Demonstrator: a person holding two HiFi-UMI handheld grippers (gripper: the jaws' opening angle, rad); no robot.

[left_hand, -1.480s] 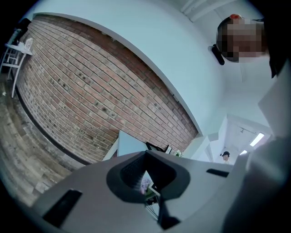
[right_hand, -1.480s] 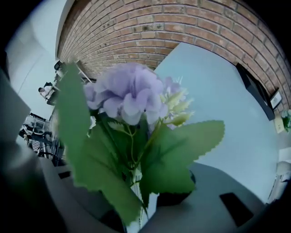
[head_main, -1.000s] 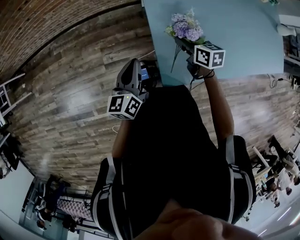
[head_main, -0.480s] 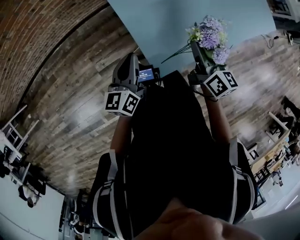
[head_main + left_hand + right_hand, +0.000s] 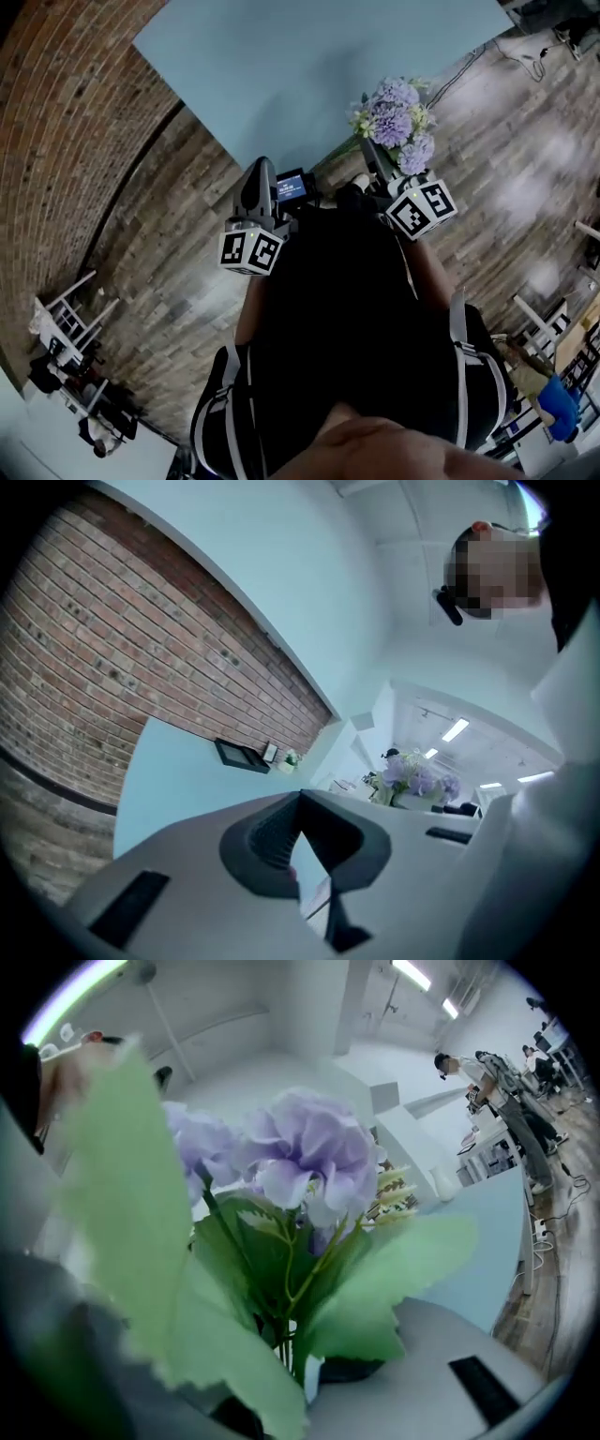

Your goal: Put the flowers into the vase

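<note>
The flowers (image 5: 396,122) are one bunch: round, pale lilac blooms with a few small cream sprigs, wide green leaves and thin green stems. The stems pass together between the jaws of the right hand-held gripper (image 5: 378,167), which are closed on them. The bunch is in the air, its blooms pointing away from the person, above the edge of the light blue counter (image 5: 281,75).

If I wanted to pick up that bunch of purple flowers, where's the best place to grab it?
By the stems, gathered below the leaves, coming from the cut end so the flowers point away. The stems are thin and firm, while the soft heads and broad leaves would probably crush. The right claw grips them there.
</note>
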